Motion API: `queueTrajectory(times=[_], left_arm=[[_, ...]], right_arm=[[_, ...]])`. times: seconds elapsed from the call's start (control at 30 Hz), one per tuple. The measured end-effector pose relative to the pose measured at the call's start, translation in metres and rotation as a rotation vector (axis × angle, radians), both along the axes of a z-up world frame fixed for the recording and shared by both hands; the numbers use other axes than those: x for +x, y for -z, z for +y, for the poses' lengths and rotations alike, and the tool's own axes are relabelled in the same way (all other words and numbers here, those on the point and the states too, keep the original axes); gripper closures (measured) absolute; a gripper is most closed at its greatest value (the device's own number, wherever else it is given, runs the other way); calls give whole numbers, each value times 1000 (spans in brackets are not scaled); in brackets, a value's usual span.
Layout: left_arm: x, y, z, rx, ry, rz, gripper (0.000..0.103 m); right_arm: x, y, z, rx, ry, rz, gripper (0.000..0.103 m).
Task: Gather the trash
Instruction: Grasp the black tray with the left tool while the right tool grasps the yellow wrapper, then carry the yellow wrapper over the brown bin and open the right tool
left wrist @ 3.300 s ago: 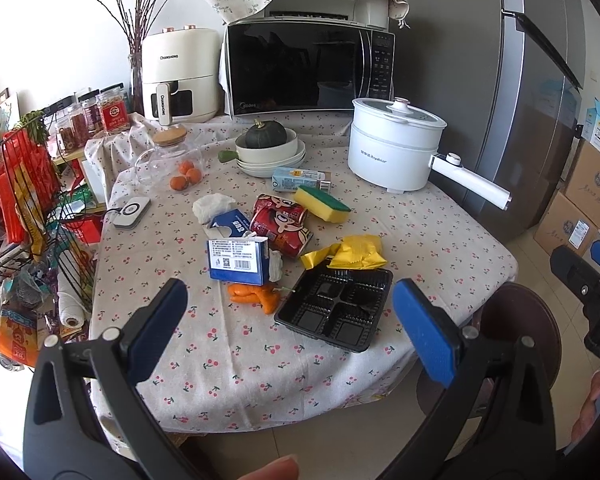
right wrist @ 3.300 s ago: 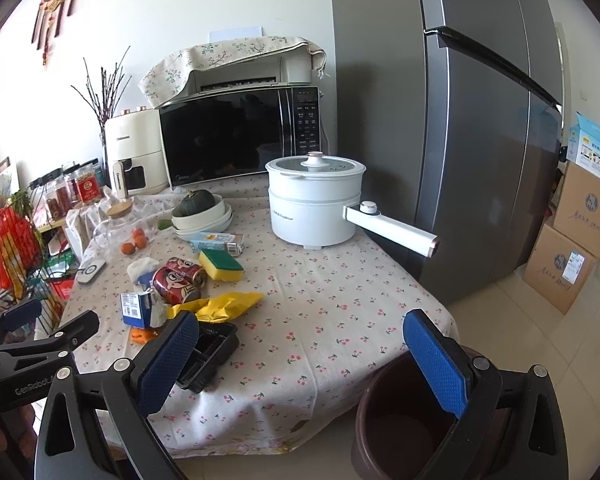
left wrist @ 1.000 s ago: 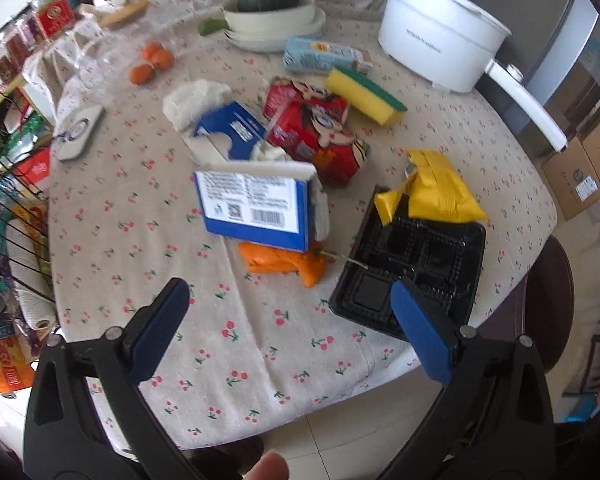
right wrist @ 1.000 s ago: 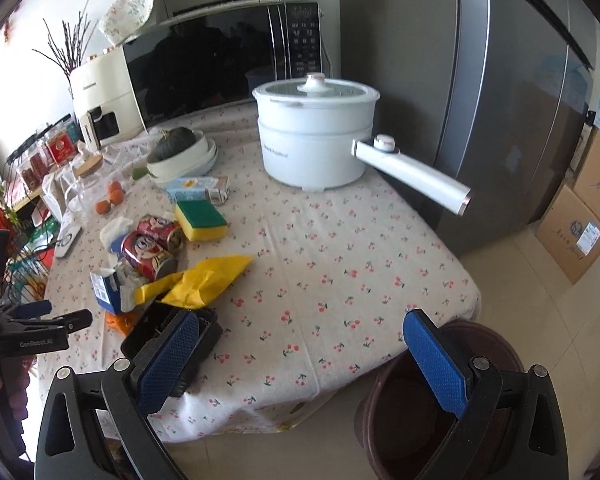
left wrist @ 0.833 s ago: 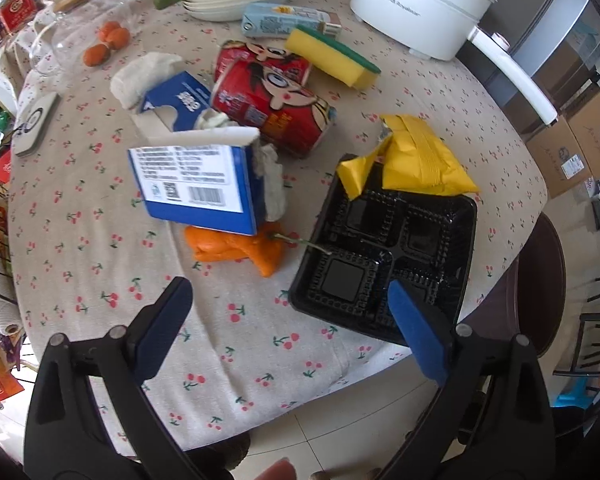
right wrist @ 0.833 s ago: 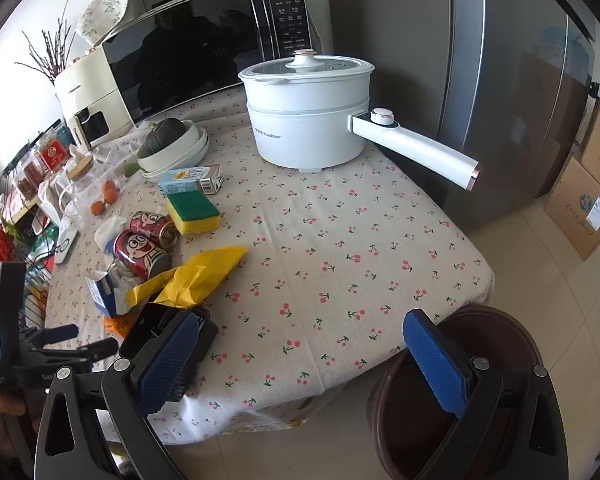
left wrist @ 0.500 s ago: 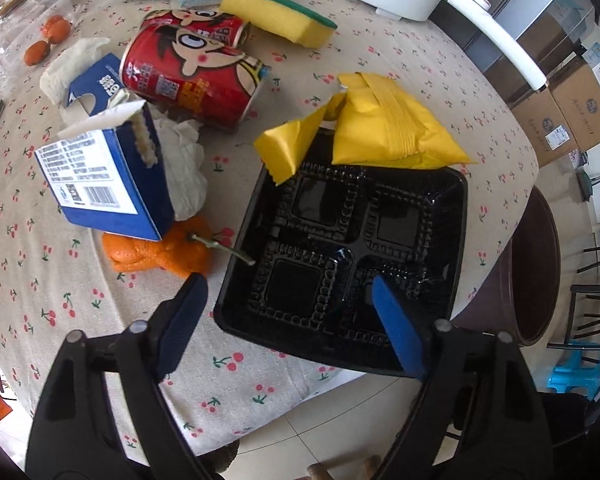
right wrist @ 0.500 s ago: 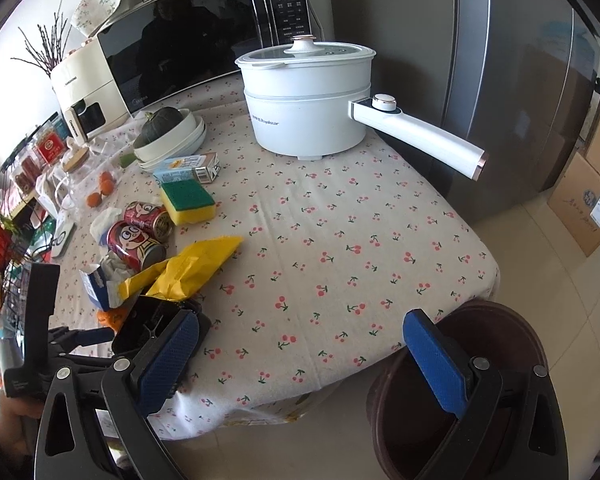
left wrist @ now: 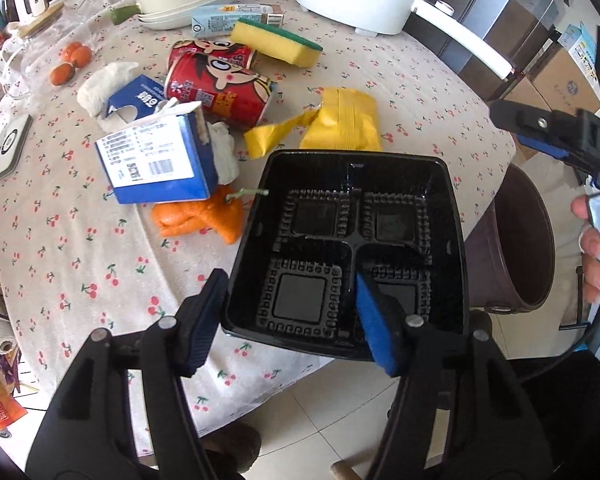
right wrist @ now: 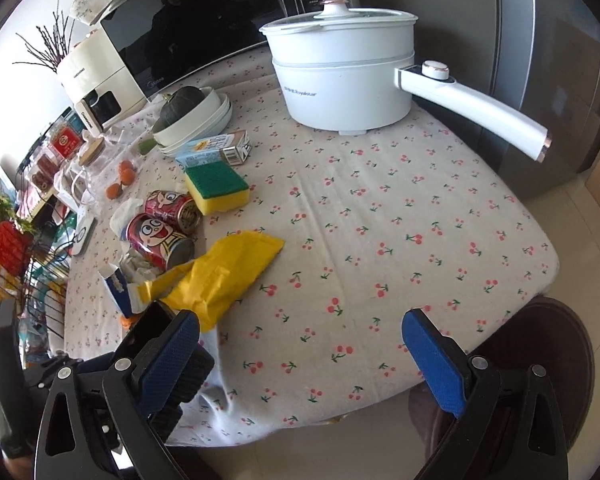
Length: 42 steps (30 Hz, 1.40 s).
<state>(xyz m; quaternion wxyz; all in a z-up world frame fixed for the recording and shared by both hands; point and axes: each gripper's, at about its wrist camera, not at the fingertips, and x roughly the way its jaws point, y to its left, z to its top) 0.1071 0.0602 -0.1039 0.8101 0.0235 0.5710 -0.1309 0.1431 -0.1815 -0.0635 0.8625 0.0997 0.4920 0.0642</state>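
Left wrist: black tray (left wrist: 352, 216), four ribbed square compartments.

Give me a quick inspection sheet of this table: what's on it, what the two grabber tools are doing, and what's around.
Surface: table under a cherry-print cloth.
Job's things: black tray at the near edge; yellow wrapper; two red cans; blue carton; orange peel; tissues.
Clutter: sponge, white pot, bowls with squash.
Grippers: left gripper closing, one finger outside the tray wall, one inside; right gripper open, empty.
Cables: nothing seen.
Surroundings: brown bin, microwave, fridge.
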Motion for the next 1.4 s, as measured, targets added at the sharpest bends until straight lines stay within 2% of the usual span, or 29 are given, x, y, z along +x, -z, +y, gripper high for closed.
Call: queueTrajectory(times=[0.13, 0.43, 0.53, 0.63, 0.7, 0.73, 0.8, 0.83, 0.93, 0.97, 1.0, 1.1, 1.4], left_arm=[[-12, -6, 22, 6, -37, -29, 38], [-14, -25, 65, -24, -198, -141, 38], [-15, -33, 70, -2, -231, -185, 38], [-15, -36, 72, 19, -237, -215, 38], [-14, -37, 72, 27, -239, -225, 38], [-14, -37, 72, 29, -239, -228, 38], [-14, -37, 72, 22, -239, -231, 38], [-14, -38, 71, 18, -239, -233, 38], [-14, -41, 69, 14, -235, -242, 38], [-14, -41, 68, 14, -234, -243, 38], [-14, -41, 67, 13, -234, -244, 38], [-14, -42, 63, 12, -234, -245, 38], [-13, -46, 32, -7, -187, -255, 38]], right_arm=[[10, 14, 20, -9, -25, 36, 2], [40, 50, 61, -10, -18, 95, 2], [48, 62, 75, -2, -11, 109, 2], [53, 71, 90, -35, -10, 100, 5], [55, 77, 99, -68, -27, 104, 20], [54, 78, 104, -100, -36, 95, 21], [53, 77, 111, -155, -68, 65, 44], [52, 76, 113, -170, -83, 53, 50], [51, 73, 111, -149, -108, 34, 66], [50, 71, 110, -140, -119, 25, 75], [48, 68, 108, -134, -127, 15, 80], [41, 56, 103, -128, -147, -26, 87], [6, 8, 57, -86, -149, -109, 87]])
